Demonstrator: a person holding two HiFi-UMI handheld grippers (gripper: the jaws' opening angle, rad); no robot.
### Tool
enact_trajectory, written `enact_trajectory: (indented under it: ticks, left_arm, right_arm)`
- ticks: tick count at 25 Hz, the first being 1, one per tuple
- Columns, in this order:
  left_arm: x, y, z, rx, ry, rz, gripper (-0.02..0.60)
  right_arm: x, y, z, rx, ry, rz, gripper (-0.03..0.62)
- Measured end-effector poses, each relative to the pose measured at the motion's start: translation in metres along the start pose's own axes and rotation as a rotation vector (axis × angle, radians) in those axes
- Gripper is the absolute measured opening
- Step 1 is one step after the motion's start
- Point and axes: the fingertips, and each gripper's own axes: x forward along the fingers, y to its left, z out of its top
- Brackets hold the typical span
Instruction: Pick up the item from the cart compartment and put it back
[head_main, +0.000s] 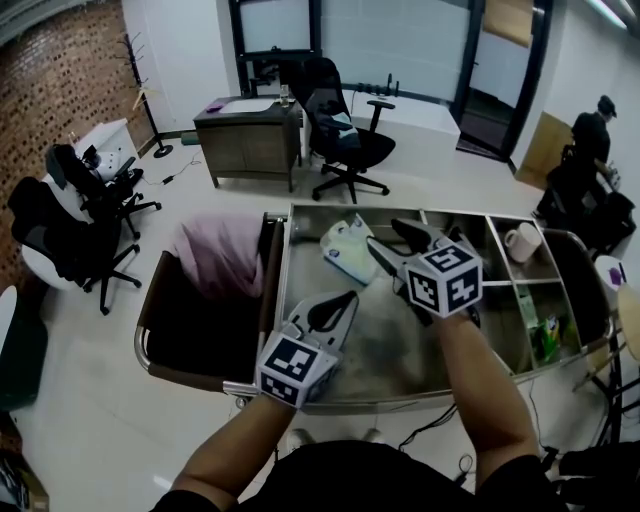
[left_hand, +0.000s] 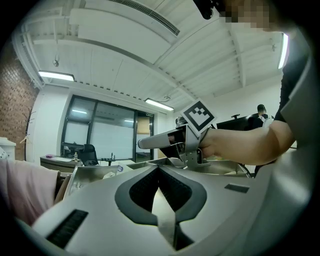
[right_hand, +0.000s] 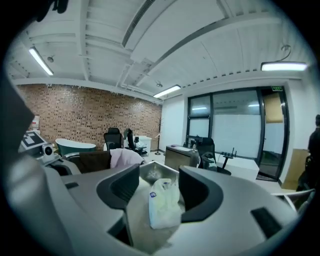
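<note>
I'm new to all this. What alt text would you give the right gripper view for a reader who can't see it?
The jaws of the right gripper stand apart, and through the gap a white plastic bag lies on the steel cart floor. Behind are a brick wall, office chairs and glass partitions.

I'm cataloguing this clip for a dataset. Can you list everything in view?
Cart: one, steel, centre.
Plastic bag: one, white, cart's large compartment.
Mug: one, white, right rear compartment.
Green item: one, right front compartment.
Cloth: one, pink, dark bin left of cart.
Office chairs: three, black, behind and left.
Desk: one, brown, far side.
Person: one, dark clothes, far right.
Left gripper: grey, shut, empty.
Right gripper: grey, open, facing the bag.
</note>
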Motion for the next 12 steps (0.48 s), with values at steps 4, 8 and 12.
enact_trajectory:
  ticks: [4,8,12]
  left_arm:
    - [0.0,0.0,0.001,-0.001,-0.001,0.002,0.0]
    - [0.0,0.001,0.001,-0.004,-0.001,0.002,0.0]
    - [0.0,0.001,0.001,-0.006,-0.003,0.003,0.0]
  right_arm:
    - [0.021,-0.009,-0.007,-0.008,0.063,0.003,0.272]
    - [0.041,-0.013,-0.018,-0.039,0.13,0.003,0.272]
    - [0.063,-0.014,-0.034,-0.067,0.21,0.01,0.336]
